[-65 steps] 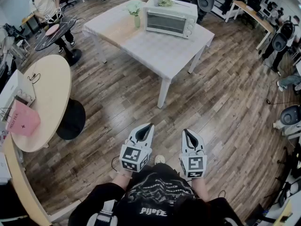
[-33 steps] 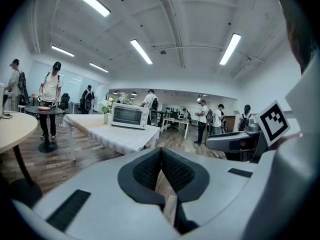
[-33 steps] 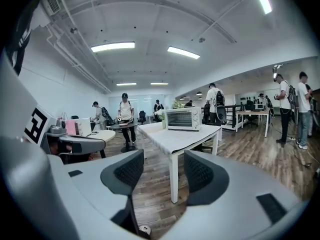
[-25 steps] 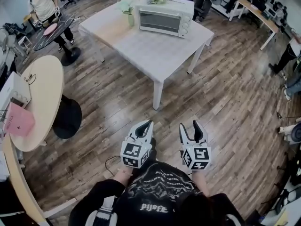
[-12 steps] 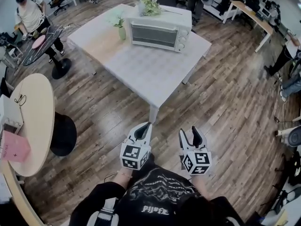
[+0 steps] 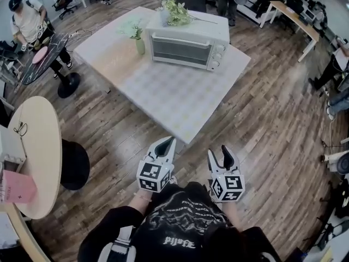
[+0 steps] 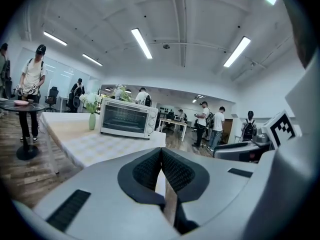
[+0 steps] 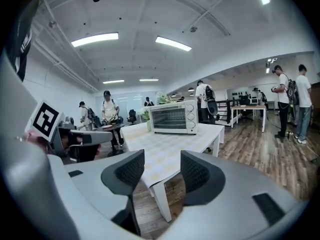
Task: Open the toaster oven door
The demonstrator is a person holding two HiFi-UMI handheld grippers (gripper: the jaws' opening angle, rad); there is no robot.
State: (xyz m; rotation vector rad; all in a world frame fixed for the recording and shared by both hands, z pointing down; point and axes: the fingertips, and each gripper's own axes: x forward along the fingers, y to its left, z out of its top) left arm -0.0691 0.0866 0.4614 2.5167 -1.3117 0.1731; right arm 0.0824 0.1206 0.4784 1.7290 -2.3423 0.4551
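A white toaster oven (image 6: 188, 42) stands at the far side of a white square table (image 6: 163, 91), its glass door shut and its knobs (image 6: 218, 56) on the right. It also shows in the left gripper view as the oven (image 7: 127, 119) and in the right gripper view as the oven (image 8: 173, 117). My left gripper (image 6: 168, 143) is shut and empty, held near the table's near corner. My right gripper (image 6: 223, 153) is open and empty beside it. Both are well short of the oven.
A green vase of flowers (image 6: 139, 40) stands left of the oven, and a plant (image 6: 175, 9) sits on top of it. A round wooden table (image 6: 30, 157) is at the left. Several people stand around the room. Wooden floor (image 6: 272, 124) lies to the right.
The table and oven have come closer and larger in the head view. The right gripper's jaws have opened; the left stays shut.
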